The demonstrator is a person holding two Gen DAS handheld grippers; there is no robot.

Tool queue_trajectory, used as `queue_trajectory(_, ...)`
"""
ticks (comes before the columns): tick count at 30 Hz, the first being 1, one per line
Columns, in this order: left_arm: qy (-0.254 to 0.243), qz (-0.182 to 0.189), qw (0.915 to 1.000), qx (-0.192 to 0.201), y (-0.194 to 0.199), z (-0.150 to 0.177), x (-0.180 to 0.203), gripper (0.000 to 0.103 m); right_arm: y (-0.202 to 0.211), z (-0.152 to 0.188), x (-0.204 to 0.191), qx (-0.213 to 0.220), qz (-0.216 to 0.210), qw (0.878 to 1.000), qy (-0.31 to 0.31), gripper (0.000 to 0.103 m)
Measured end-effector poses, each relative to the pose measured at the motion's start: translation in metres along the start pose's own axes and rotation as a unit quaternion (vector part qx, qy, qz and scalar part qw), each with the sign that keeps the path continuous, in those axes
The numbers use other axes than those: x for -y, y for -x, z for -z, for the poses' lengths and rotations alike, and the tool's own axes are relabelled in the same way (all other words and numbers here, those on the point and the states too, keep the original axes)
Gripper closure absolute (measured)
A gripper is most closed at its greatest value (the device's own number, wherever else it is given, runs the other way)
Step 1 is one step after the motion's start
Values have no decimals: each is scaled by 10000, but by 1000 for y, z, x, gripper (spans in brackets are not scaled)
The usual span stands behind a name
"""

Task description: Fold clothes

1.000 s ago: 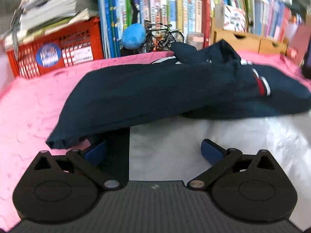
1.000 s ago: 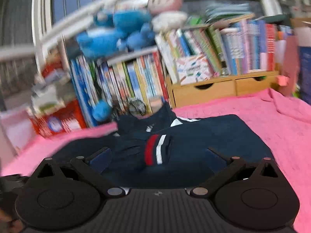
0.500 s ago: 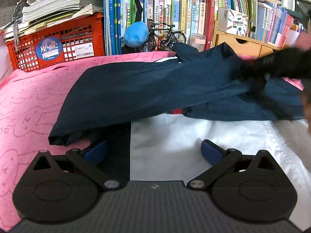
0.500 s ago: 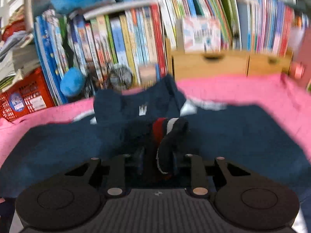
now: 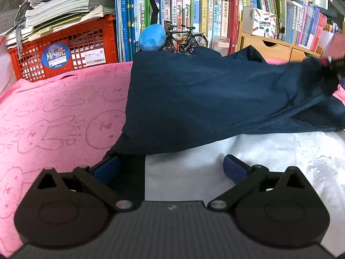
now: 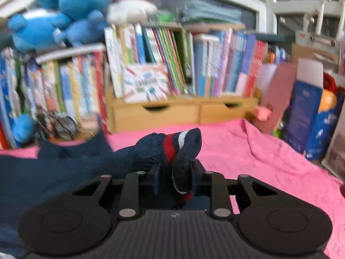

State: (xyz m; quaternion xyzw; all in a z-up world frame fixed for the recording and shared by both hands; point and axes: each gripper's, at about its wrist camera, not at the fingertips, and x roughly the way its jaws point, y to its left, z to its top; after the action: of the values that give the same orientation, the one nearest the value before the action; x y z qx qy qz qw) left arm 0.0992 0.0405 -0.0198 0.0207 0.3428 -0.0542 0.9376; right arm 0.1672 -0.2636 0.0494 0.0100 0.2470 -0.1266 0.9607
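A navy jacket (image 5: 204, 99) lies on a pink blanket (image 5: 54, 112), its white lining (image 5: 248, 161) showing at the near side. My left gripper (image 5: 170, 168) is open and empty, low over the lining at the jacket's near edge. My right gripper (image 6: 175, 177) is shut on the jacket's sleeve cuff (image 6: 183, 149), which has red and white stripes, and holds it lifted above the blanket (image 6: 258, 155). The sleeve (image 6: 75, 168) stretches away to the left. In the left wrist view the right gripper (image 5: 332, 64) shows at the far right, pulling the sleeve.
A red crate (image 5: 62, 49) with papers, books (image 5: 194, 15), a toy bicycle (image 5: 185, 38), a blue ball (image 5: 152, 37) and wooden drawers (image 5: 278, 47) line the back. Plush toys (image 6: 64, 15) sit on the shelf. Boxes (image 6: 306, 112) stand at the right.
My right gripper closed on the striped cuff and pulled the sleeve up and to the right, unfolding it off the jacket body. The left gripper stayed open in place.
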Motion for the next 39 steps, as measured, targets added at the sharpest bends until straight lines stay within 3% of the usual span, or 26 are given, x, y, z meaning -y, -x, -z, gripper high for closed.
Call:
queue_trajectory(5, -13, -35, 10000, -3, 0, 0, 1, 0, -38, 30, 3, -517, -45, 9986, -122, 71)
queue_trajectory(9, -5, -53, 10000, -10, -1, 0, 1, 0, -51, 42, -3, -637, -26, 9979, 71, 65)
queue_trajectory(12, 54, -81, 10000, 12, 1, 1, -1, 0, -56, 42, -3, -765, -160, 9969, 109, 56)
queue_trajectory(14, 111, -104, 9999, 36, 4, 1, -2, 1, -54, 40, -1, -771, -193, 9962, 365, 41)
queue_trajectory(17, -186, -520, 9981, 269, 36, 1, -2, 1, -30, 35, 9, -636, -349, 9951, 666, 13)
queue_trajectory(20, -172, -462, 9939, 984, 67, -23, -7, 0, 7, 31, 24, -144, -641, 9937, 903, 12)
queue_trajectory(23, -114, -485, 9867, 1545, 71, -59, 0, 0, 33, 21, 23, 323, -1388, 9867, 784, 12)
queue_trajectory(25, -249, -689, 9855, 1531, 48, -77, 10, 0, 36, 18, 6, 389, -1865, 9786, 777, 14)
queue_trajectory(28, -443, -906, 9888, 1096, 4, -84, 26, 0, 27, 28, -35, 182, -2244, 9674, 1158, 19)
queue_trajectory(32, -738, -1284, 9874, 564, -45, -60, 32, 0, -6, 52, -66, -334, -2029, 9672, 1491, 18)
queue_trajectory(35, -702, -1343, 9866, 604, -53, -48, 26, 0, -30, 52, -51, -904, -2066, 9702, 891, 3)
queue_trajectory(39, -747, -1403, 9858, 541, -57, -48, 27, 0, -35, 50, -53, -951, -1980, 9712, 921, 0)
